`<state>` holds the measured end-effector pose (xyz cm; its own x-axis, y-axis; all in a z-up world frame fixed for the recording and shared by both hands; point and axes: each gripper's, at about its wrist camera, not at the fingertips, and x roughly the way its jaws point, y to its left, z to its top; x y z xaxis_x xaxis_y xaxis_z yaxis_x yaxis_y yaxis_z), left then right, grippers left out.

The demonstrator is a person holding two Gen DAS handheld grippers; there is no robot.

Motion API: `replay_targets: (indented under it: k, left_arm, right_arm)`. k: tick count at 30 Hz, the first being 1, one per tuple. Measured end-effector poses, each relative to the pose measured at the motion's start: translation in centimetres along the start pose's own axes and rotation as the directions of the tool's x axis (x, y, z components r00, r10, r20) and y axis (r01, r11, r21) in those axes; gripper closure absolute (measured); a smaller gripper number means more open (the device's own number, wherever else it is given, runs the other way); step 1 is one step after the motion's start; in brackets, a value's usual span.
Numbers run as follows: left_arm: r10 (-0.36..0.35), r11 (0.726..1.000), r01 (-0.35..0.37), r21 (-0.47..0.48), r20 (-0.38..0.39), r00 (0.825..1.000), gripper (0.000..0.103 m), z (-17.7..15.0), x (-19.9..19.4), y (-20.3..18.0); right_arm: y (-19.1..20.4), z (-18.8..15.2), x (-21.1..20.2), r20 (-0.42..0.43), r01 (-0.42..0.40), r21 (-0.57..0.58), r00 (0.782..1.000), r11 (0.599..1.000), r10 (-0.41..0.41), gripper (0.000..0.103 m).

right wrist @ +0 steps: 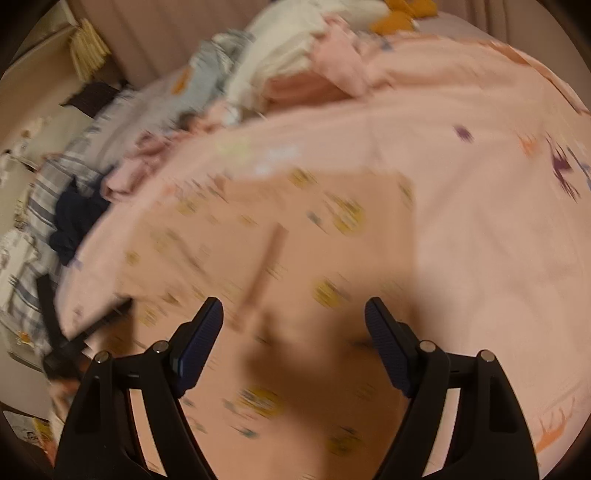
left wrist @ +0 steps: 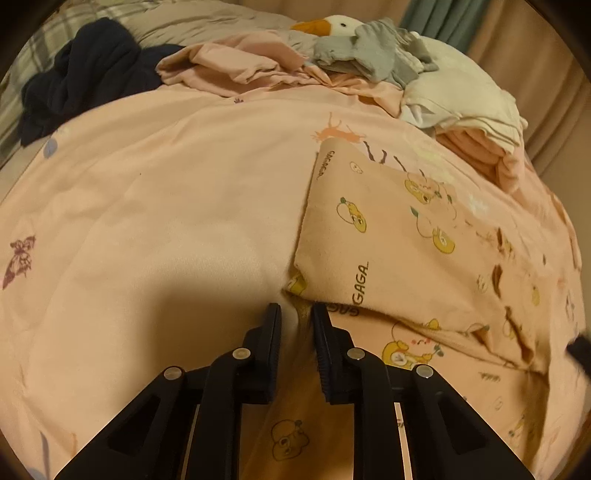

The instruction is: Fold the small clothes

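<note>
**Operator:** Black fingers (left wrist: 275, 350) of my left gripper (left wrist: 296, 314) fill the bottom of the left wrist view, drawn narrow, with a ridge of cloth pinched up between them. It looks like the edge of the printed garment (left wrist: 388, 236), the peach one with yellow ducks and "GAGA" lettering.

**Observer:** Where does that garment sit?

**Operator:** On the pink quilt (left wrist: 166, 192), just right of the gripper. One flap is already turned over onto the rest, so I judge one fold done and at least one more to go.

**Observer:** And behind it?

**Operator:** Unfolded work: a dark navy garment (left wrist: 85, 74), a grey one (left wrist: 373, 55) draped on a plush duck (left wrist: 332, 26), white clothes (left wrist: 461, 99) stacked at the right.

**Observer:** The right wrist view?

**Operator:** Badly blurred. My right gripper (right wrist: 293, 314) stands wide with nothing between the jaws, above the same printed cloth (right wrist: 295, 240). I think it carries a crease down the middle, though the smear makes that uncertain. Most of the pile is left.
</note>
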<state>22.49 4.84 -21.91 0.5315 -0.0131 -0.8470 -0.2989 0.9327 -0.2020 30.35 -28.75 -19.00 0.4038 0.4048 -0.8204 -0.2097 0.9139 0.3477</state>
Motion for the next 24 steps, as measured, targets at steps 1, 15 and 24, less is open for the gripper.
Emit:
replay_targets:
  k: [1,15,24]
  left_arm:
    - [0.002,1.000,-0.002,0.000,-0.004,1.000,0.082,0.1,0.1,0.0]
    - [0.011,1.000,-0.011,-0.005,-0.002,1.000,0.081,0.2,0.3,-0.3]
    - [0.076,0.997,-0.077,0.018,0.039,0.996,0.081,-0.1,0.6,-1.2]
  right_arm:
    - [1.1,0.4,0.7,-0.003,-0.011,-0.024,1.000,1.000,0.011,0.021]
    - [3.3,2.4,4.8,0.004,0.076,-0.136,0.997,0.988,-0.076,0.088]
    - [-1.3,2.1,2.7,0.013,0.179,-0.053,0.984,0.982,-0.178,0.091]
